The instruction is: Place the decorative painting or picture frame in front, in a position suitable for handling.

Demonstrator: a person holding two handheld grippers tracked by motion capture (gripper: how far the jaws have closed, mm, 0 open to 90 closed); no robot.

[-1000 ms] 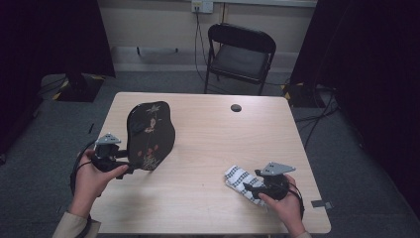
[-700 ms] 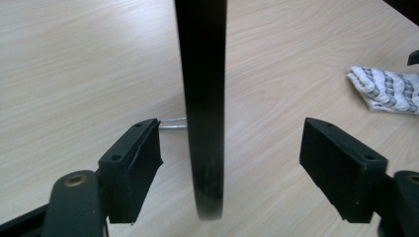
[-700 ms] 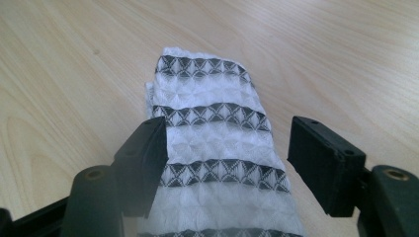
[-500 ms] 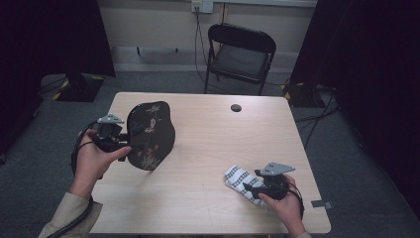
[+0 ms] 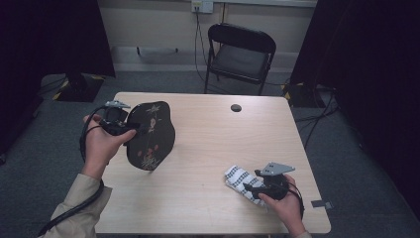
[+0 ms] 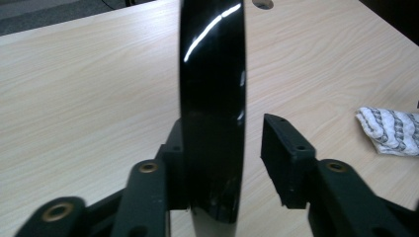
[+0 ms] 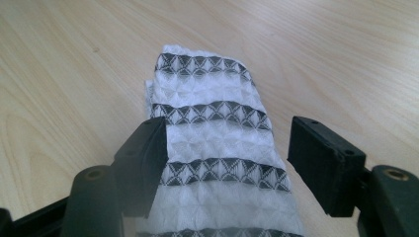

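Two grippers were at work: our left gripper [image 5: 130, 130] had lifted the black plate [image 5: 150, 136] up on edge above the table [image 5: 208, 144], one jaw touching it, the other apart. Our right gripper [image 7: 225, 163], jaws spread, stayed astride the striped cloth [image 7: 217, 163], ready to wipe, we judged.

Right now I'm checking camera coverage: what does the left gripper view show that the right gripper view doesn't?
Left gripper view: a glossy black plate edge-on between the left claw, one jaw touching it, the other apart, and the table's cable hole. Right gripper view: the open right claw straddling the cloth's black-and-white bands. Both: the patterned cloth and the wooden table.
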